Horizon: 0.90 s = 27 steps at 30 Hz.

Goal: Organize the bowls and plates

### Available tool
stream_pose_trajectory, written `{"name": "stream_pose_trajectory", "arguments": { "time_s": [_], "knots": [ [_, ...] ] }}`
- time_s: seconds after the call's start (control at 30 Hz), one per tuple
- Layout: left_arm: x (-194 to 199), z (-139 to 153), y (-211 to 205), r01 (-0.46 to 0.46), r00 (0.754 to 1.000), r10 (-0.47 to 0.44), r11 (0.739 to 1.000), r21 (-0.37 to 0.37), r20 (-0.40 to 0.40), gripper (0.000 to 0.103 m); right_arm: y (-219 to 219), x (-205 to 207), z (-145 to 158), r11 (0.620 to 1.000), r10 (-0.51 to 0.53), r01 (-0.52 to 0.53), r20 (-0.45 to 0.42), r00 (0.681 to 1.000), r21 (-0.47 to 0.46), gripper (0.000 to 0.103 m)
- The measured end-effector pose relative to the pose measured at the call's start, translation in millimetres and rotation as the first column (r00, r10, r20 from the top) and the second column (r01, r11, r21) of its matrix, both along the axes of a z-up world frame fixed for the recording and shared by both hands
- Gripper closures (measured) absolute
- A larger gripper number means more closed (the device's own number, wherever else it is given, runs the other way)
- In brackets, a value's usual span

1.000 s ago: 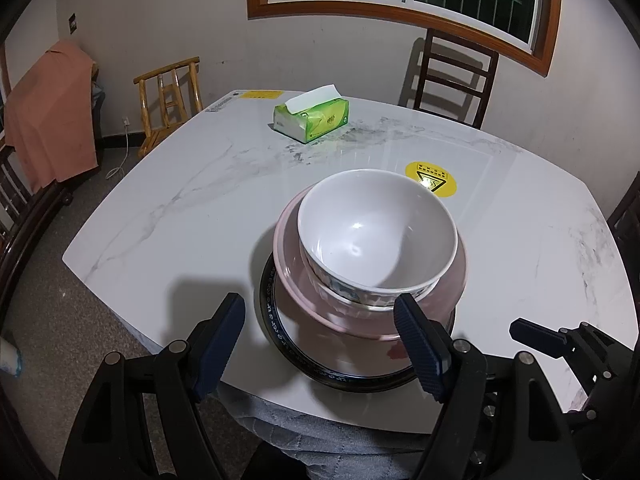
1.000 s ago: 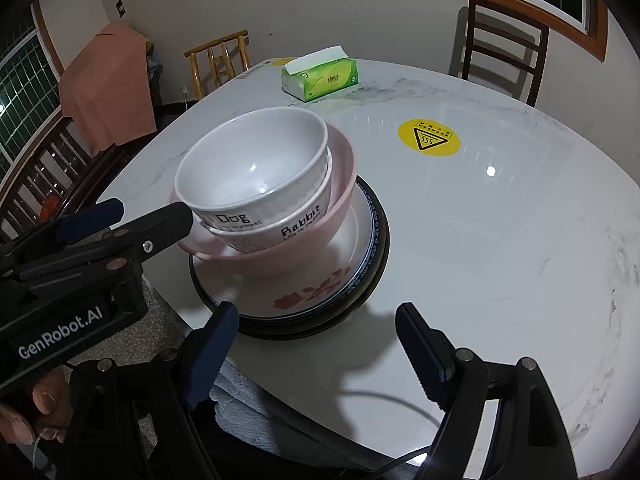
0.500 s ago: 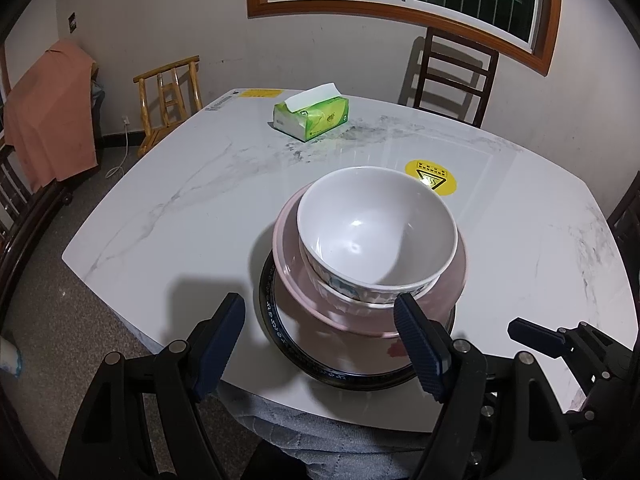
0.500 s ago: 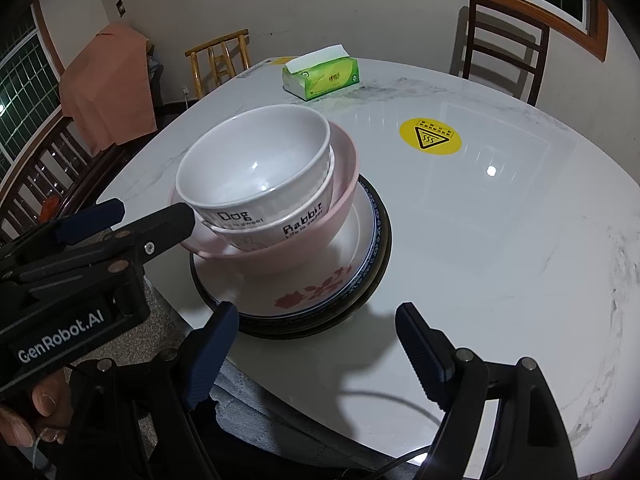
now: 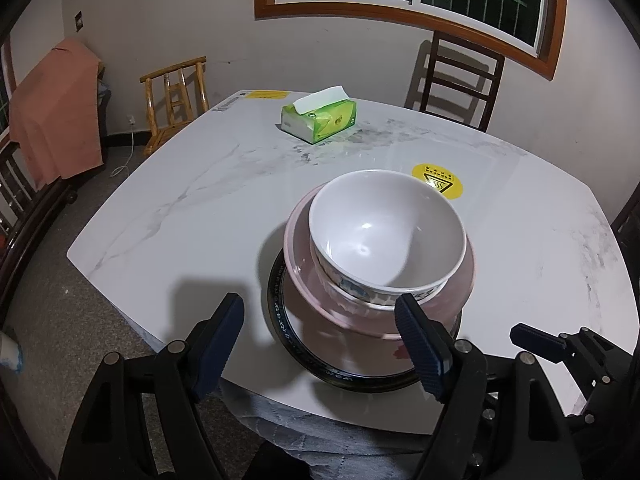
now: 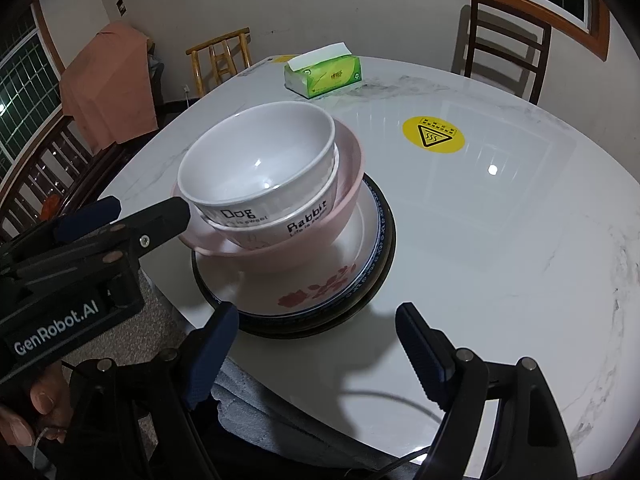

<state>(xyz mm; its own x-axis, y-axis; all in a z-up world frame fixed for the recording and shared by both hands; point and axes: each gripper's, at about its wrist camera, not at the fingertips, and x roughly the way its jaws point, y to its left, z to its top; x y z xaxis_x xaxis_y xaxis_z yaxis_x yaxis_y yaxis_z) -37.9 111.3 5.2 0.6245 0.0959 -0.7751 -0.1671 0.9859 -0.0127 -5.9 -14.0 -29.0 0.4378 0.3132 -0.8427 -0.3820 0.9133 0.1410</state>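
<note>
A stack stands near the table's front edge: a white "Dog" bowl (image 5: 384, 232) (image 6: 260, 168) nested in a white "Rabbit" bowl (image 6: 308, 224), inside a pink bowl (image 5: 452, 304) (image 6: 348, 184), on a floral white plate (image 6: 320, 288) and a dark-rimmed plate (image 5: 280, 320) (image 6: 384, 264). My left gripper (image 5: 324, 344) is open and empty, just short of the stack; it also shows in the right wrist view (image 6: 116, 216). My right gripper (image 6: 316, 352) is open and empty, in front of the stack's right side; it shows at the right in the left wrist view (image 5: 536, 338).
A white marble table (image 5: 192, 208) (image 6: 500, 240) carries a green tissue box (image 5: 320, 116) (image 6: 324, 72) at the back and a yellow warning sticker (image 5: 438, 180) (image 6: 434, 134). Wooden chairs (image 5: 456, 76) stand around the table. An orange cloth (image 5: 52, 112) hangs at left.
Almost nothing differs. Both grippers stay open; the views have shifted only slightly toward the stack.
</note>
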Motion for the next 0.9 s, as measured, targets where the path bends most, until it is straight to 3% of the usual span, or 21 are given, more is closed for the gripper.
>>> {"name": "stream_pose_trajectory", "arguments": {
  "time_s": [0.9],
  "knots": [
    [-1.7,0.9,3.0,0.012,1.000,-0.011,1.000,0.022,-0.008,0.026,4.4,1.6,-4.3,1.000,0.002,-0.002,-0.025,1.000,0.000,0.020]
  ]
}}
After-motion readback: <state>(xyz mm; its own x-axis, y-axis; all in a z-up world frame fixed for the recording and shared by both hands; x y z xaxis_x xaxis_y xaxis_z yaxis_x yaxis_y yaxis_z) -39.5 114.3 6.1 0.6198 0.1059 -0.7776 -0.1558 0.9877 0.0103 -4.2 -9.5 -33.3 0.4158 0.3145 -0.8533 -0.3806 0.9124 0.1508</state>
